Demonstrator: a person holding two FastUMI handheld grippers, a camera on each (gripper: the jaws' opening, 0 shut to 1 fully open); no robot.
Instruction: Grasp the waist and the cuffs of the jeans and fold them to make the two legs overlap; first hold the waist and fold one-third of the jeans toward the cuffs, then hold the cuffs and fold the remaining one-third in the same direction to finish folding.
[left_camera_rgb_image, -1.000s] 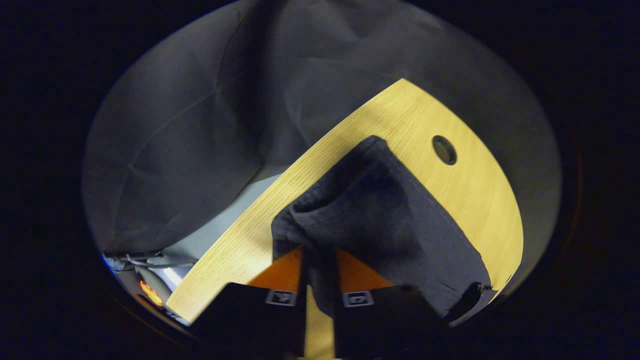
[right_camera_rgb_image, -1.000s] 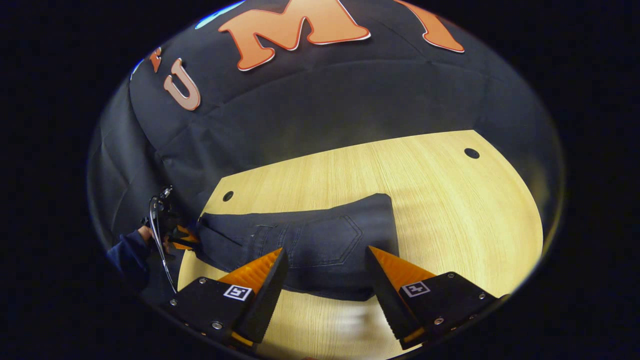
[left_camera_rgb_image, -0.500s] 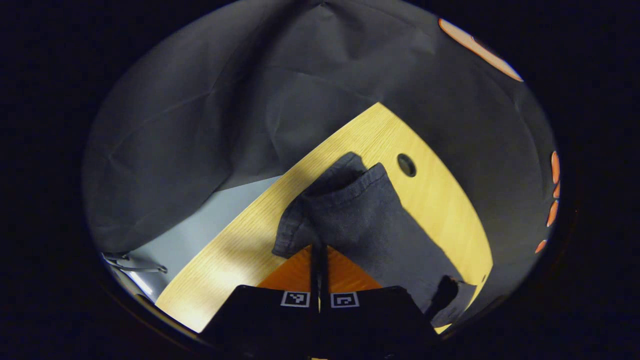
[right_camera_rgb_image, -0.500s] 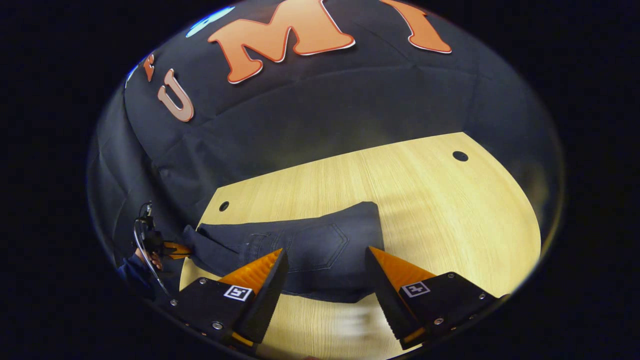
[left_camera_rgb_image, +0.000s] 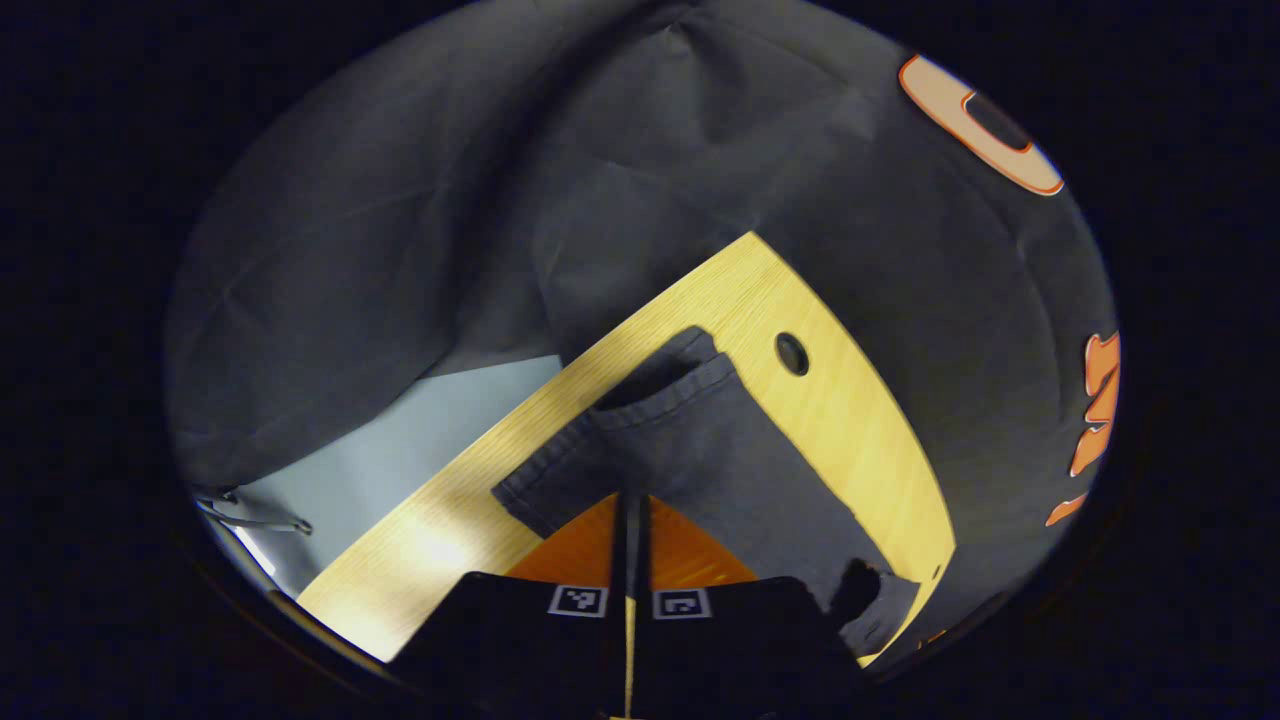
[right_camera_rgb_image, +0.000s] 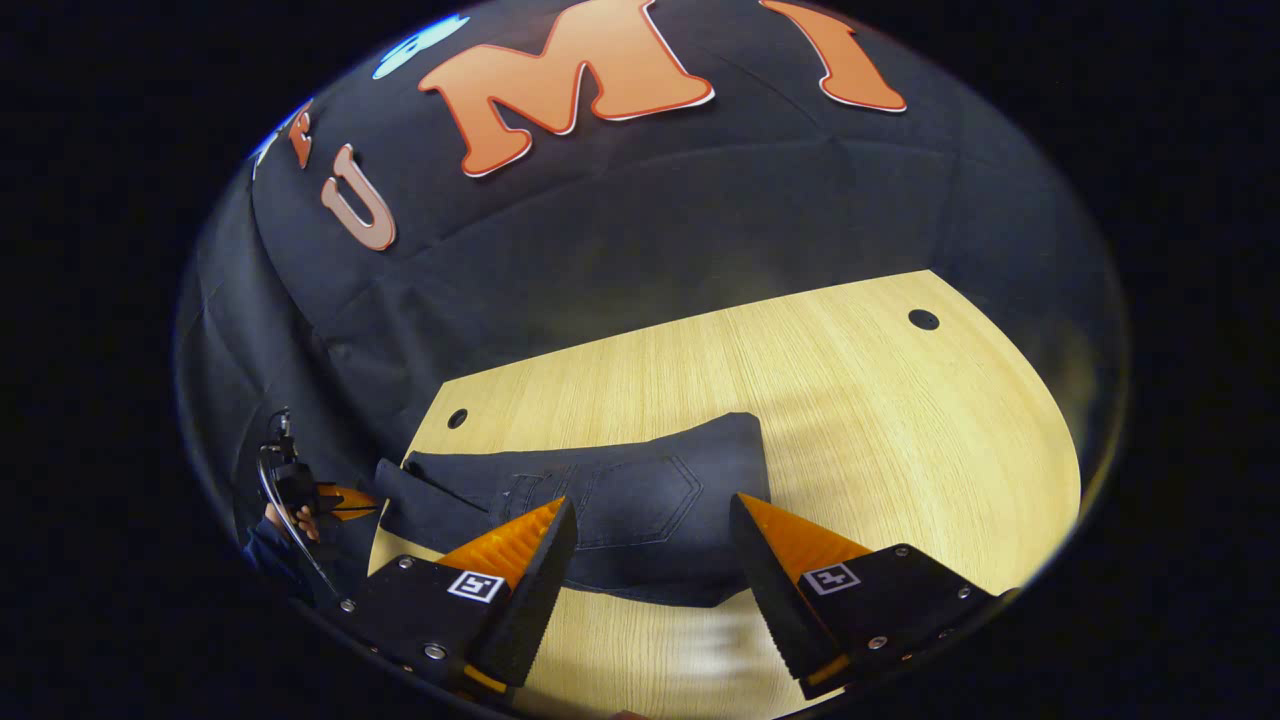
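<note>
Left gripper jaws together at jeans cuff edge, grip unclear. Right gripper jaws apart above waist on desk.

wooden table, dark jeans lying on it

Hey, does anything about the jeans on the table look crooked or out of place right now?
Slightly. The jeans lie folded on the wooden table, but in the left gripper view the cuffs are staggered, one hem sticking out sideways instead of stacked.
</note>
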